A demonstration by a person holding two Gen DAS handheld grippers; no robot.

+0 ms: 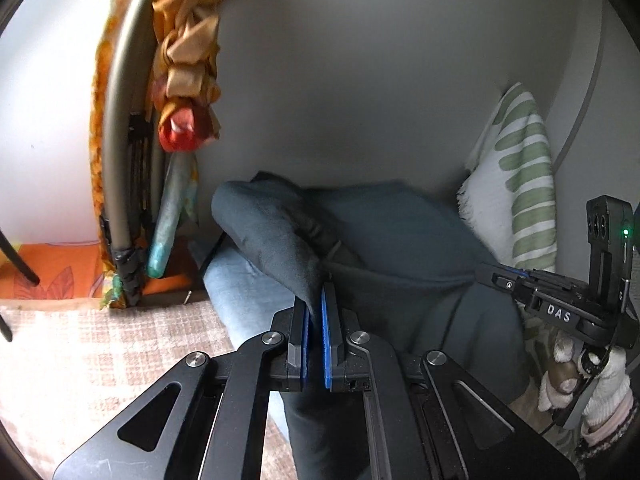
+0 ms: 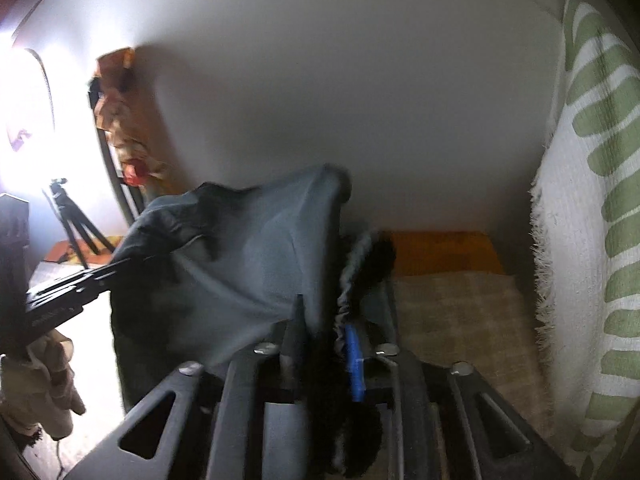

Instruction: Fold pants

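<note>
A green-striped pillow point(image 1: 516, 184) leans on the wall point(image 1: 360, 80); orange cloth point(image 1: 188, 52) hangs left; a tripod point(image 2: 76, 220) stands beyond.

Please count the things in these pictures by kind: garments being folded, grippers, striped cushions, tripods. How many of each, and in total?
Dark grey pants: 1
Grippers: 2, the left gripper and the right gripper, each shut on the pants
Green-and-white striped cushion: 1
Tripod: 1
Total: 5

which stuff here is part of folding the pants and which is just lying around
Part of the job:
- dark pants
- left gripper, jaws shut on the fabric
- right gripper, jaws shut on the waistband

Just lying about:
- green striped towel
- orange bunched cloth
- tripod
- checked rug
</note>
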